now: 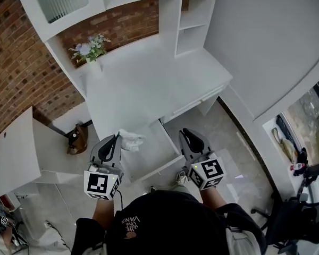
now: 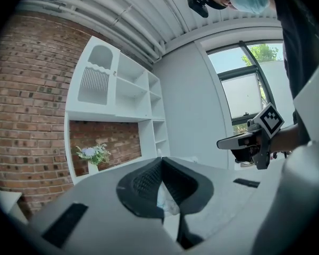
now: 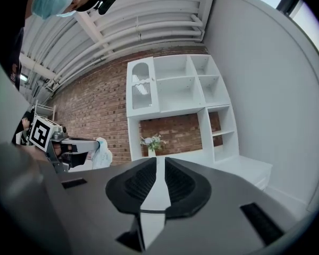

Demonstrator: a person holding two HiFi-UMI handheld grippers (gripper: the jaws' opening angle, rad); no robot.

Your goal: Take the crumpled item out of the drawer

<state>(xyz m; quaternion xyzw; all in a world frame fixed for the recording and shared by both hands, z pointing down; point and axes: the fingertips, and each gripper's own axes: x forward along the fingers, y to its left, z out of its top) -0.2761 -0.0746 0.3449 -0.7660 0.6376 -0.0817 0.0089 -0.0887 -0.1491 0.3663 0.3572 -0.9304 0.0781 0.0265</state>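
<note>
In the head view my left gripper (image 1: 117, 137) is shut on the crumpled white item (image 1: 131, 140), which hangs just above the left side of the open white drawer (image 1: 158, 152). The left gripper view shows the crumpled item (image 2: 167, 203) pinched between the dark pads. My right gripper (image 1: 187, 133) hovers over the drawer's right edge. In the right gripper view its jaws (image 3: 159, 170) stand a narrow gap apart with nothing between them. The same view shows the crumpled item (image 3: 102, 152) off to the left.
The drawer sticks out of a white desk (image 1: 143, 84) with a vase of flowers (image 1: 90, 50) at its back and open shelves (image 1: 193, 21) on the right. A brick wall runs behind. A brown object (image 1: 77, 138) lies on the floor to the left.
</note>
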